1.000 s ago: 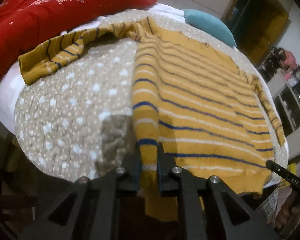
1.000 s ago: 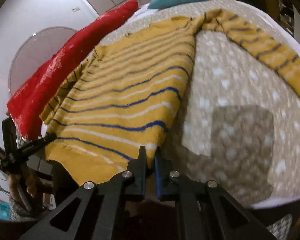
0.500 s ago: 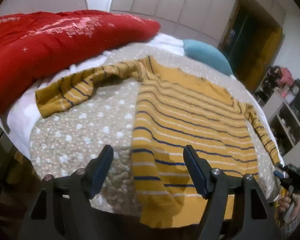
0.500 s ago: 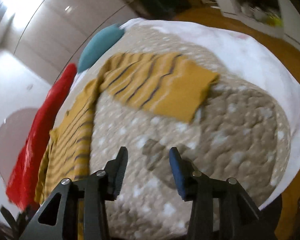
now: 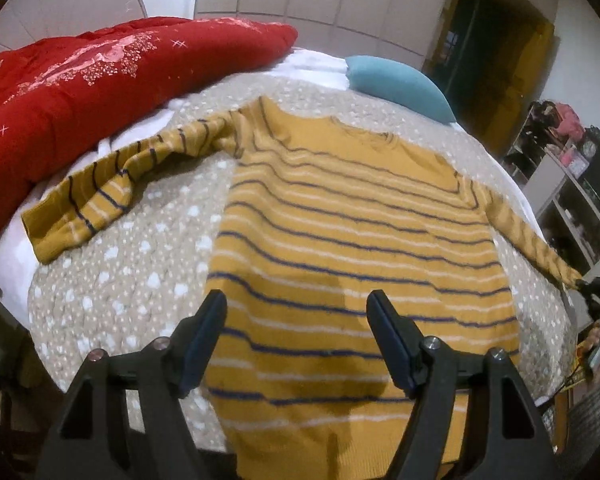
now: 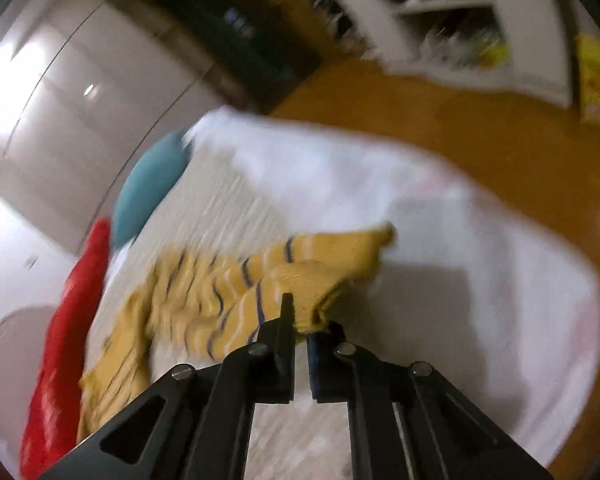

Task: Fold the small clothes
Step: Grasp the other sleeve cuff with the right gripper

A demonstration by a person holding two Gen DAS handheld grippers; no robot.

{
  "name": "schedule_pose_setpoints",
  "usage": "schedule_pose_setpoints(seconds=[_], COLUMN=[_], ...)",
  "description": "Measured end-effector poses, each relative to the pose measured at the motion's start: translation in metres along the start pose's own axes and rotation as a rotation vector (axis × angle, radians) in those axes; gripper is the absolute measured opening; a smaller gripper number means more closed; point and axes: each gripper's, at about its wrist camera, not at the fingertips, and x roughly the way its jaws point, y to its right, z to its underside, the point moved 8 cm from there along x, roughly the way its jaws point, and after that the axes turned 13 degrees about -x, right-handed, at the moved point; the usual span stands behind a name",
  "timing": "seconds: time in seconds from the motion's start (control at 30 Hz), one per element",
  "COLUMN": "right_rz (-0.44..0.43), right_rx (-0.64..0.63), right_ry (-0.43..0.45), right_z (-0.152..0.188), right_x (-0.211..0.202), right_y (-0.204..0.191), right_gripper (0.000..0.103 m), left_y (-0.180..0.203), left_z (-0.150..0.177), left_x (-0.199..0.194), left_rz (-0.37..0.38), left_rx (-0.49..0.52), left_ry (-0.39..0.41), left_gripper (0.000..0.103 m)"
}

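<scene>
Motion blur smears the right view, where the right gripper (image 6: 300, 330) pinches the sweater (image 5: 356, 248) cuff; the left gripper (image 5: 296, 340) hovers wide apart, holding nothing.

Plenty of open bed (image 5: 132, 280) on the left between the sweater (image 5: 352, 248) body and the sprawled left sleeve (image 5: 112, 196), just bare dotted quilt there, so a gripper could drop in easy. Far left is walled off by the big red duvet (image 5: 100, 80), and the blue pillow (image 5: 396, 86) blocks the far edge. On the right the bed runs out quick, with shelves (image 5: 572, 208) close by.
</scene>
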Motion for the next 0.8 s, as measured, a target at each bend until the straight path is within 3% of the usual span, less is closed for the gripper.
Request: schedule_pose_setpoints(seconds=[0.1,0.17,0.27,0.43,0.6,0.7,0.8], right_rz=[0.132,0.143,0.14,-0.064,-0.292,-0.39,-0.425], right_rx=[-0.007,-0.02,-0.135,-0.371,-0.64,-0.77,-0.862], right_ry=[0.053,0.056,0.068,0.025,-0.093,-0.188,-0.271], right_z=[-0.042,-0.06,-0.076,-0.064,0.017,0.083,0.139], right_x=[-0.007,-0.006,-0.006,0.016,0.058,0.089,0.12], right_y=[0.025,0.017,-0.037,-0.198,-0.378,-0.464,-0.516], right_gripper=[0.005,0.005,0.005,0.005,0.005,0.005,0.005], left_y=[-0.003,-0.006,-0.012,-0.027,-0.052,-0.073,-0.093], left_z=[-0.005,-0.008,-0.01,-0.009,-0.012,-0.014,-0.014], left_x=[0.004,0.006,0.007,0.007,-0.003,-0.009,-0.014], left_rz=[0.006,0.013,0.026,0.051,0.041,0.04,0.034], left_rx=[-0.016,-0.025,-0.041,-0.071,-0.085,-0.114,-0.147], left_ry=[0.003,0.005,0.009,0.01,0.047,0.059,0.07], left_gripper=[0.071,0.071,0.071,0.071,0.071,0.072,0.072])
